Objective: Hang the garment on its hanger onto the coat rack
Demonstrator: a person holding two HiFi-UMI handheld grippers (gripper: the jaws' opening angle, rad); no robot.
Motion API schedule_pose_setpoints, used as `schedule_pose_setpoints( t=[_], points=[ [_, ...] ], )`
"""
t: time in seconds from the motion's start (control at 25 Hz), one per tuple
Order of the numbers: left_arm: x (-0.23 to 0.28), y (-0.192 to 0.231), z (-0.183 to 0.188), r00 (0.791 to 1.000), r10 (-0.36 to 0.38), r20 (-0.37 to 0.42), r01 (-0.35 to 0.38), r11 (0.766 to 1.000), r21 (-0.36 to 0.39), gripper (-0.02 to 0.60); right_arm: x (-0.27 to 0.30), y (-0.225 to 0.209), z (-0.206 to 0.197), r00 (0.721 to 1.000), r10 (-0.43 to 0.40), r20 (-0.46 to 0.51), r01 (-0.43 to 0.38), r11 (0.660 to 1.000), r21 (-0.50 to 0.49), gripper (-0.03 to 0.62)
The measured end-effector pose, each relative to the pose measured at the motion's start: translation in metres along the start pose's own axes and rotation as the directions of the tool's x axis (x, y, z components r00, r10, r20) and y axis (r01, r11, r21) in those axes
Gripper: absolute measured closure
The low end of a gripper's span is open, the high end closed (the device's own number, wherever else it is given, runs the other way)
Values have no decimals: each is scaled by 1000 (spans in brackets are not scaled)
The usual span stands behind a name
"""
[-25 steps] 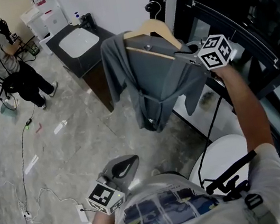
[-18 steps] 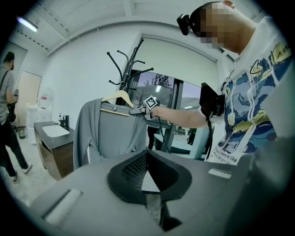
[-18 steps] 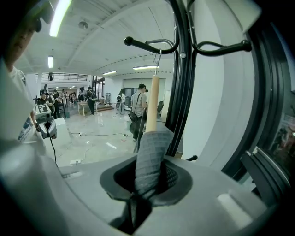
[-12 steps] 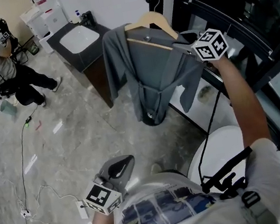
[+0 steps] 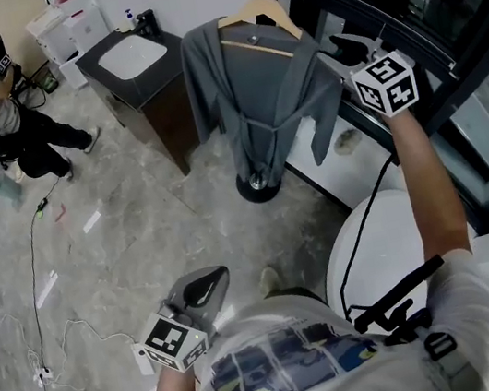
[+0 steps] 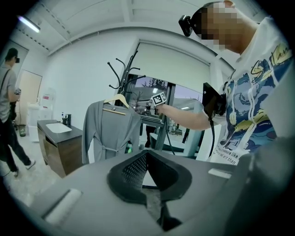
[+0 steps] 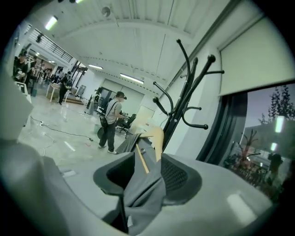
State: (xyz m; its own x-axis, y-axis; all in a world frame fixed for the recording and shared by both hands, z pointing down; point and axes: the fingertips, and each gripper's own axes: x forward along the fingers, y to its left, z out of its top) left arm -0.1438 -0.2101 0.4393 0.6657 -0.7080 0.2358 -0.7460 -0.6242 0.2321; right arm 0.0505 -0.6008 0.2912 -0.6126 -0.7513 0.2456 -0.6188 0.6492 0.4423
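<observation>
- Right claw [image 5: 347,45], jaws just opening wide: the garment [image 5: 256,103] has its shoulder lying between them and hangs away to the claw's left.
- Hanger [image 5: 258,19] inside the garment, up against the coat rack [image 5: 259,184] just ahead of that claw.
- Sink cabinet [image 5: 132,64] farther left, beyond the garment.
- Left claw [image 5: 202,289] low, well apart, with the garment ahead of it.

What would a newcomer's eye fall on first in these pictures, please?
First, the grey garment on its wooden hanger, hanging from the black coat rack at the head view's top centre. Then the right gripper at the garment's shoulder: its jaws have just been opening, with fabric lying between them.
</observation>
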Motion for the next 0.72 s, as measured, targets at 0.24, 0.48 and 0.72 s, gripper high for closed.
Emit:
schedule_pose_setpoints(
  t=[0.24, 0.48, 0.72],
  points=[
    [-32, -25, -16, 998, -58, 13, 58, 998, 20, 580, -73, 87, -6, 1000, 7, 3, -7, 999, 34, 592],
    [-64, -49, -39, 995, -97, -11, 98, 995, 7, 580, -139, 204, -41, 996, 88, -13, -84, 978, 189, 592],
    [-90, -73, -59, 991, -136, -14, 136, 990, 23, 580, -210, 291, -62, 994, 100, -40, -86, 960, 268, 592]
  ],
)
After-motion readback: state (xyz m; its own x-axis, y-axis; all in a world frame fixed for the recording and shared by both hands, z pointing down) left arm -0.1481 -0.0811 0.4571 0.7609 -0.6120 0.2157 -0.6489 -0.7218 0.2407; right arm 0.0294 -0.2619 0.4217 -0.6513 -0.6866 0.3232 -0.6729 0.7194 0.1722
